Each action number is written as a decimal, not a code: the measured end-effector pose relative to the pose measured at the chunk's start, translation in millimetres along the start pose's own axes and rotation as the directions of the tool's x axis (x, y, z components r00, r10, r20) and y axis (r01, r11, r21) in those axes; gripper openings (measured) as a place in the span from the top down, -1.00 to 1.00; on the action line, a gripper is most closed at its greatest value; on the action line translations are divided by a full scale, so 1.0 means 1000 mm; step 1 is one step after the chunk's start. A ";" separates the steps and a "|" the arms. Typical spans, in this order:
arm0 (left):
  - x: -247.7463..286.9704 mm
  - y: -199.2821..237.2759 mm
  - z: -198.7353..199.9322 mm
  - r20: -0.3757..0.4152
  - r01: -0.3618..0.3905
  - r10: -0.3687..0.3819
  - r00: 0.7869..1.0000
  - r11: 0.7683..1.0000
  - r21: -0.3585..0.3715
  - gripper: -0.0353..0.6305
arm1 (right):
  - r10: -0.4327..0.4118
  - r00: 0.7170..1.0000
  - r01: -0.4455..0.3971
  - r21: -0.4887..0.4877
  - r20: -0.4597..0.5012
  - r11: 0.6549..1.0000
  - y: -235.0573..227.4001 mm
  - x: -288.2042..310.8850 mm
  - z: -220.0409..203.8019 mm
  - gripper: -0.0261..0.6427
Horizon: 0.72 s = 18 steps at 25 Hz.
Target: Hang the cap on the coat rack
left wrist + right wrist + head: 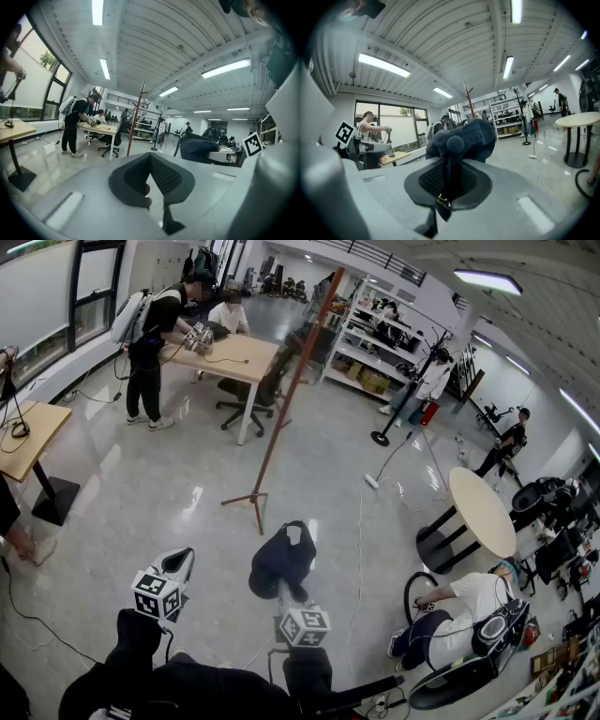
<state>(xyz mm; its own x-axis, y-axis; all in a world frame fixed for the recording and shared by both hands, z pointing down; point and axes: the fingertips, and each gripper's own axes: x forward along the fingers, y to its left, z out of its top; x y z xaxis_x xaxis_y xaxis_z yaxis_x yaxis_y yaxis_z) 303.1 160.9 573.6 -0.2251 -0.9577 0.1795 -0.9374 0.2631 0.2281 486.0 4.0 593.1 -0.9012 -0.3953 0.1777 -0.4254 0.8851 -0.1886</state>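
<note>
Cap in hand, we cross the workshop floor. The cap (pixel 281 563) sits low in the centre of the head view, pinched in the right gripper (pixel 295 602). Its jaws are clamped on a narrow fold of the dark cloth beside a small metal buckle. In the right gripper view the crown bulges beyond the jaws with its top button facing us. Holding it by that edge, we judge, leaves the hollow of the crown free to drop over a peg.

The left gripper (pixel 178 564) rides at the lower left, well apart from the cap. Its jaws meet at the tips with nothing between them: a spare hand, in our reading, kept out of the way.

The coat rack (pixel 292 385), a thin brown pole on splayed feet, stands alone on the pale floor above the cap in the frame. It runs up toward the top centre, where its hooks are too small to make out. Both grippers point roughly level toward it, which suits an approach, not a lift.

The cap is well apart from the rack, so we judge the hanging not yet begun. What remains is to close the gap and raise the cap to a peg. Other people work at a desk (pixel 230 351) in the upper left, off our line.
</note>
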 end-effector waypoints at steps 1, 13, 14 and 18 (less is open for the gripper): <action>-0.001 -0.001 -0.001 -0.001 0.002 -0.002 1.000 1.000 0.000 0.89 | 0.000 1.000 0.000 0.001 0.001 1.000 0.001 -0.001 -0.001 0.89; -0.003 -0.006 -0.004 -0.008 -0.002 0.002 1.000 1.000 0.002 0.89 | 0.012 1.000 -0.012 0.022 0.018 1.000 0.000 -0.004 -0.001 0.89; -0.004 -0.006 -0.004 -0.007 -0.004 0.004 1.000 1.000 0.001 0.89 | 0.016 1.000 -0.016 0.021 0.017 1.000 0.000 -0.003 -0.001 0.89; -0.004 -0.006 -0.003 -0.007 -0.017 0.017 1.000 1.000 -0.007 0.89 | 0.032 0.999 -0.032 0.005 -0.002 0.999 0.002 -0.002 -0.003 0.89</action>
<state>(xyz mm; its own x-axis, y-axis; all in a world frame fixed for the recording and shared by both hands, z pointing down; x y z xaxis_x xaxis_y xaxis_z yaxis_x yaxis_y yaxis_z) 310.2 163.6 574.8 -0.2394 -0.9522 0.1897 -0.9315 0.2803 0.2319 487.4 7.0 594.9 -0.9143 -0.3661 0.1734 -0.3966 0.8961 -0.1994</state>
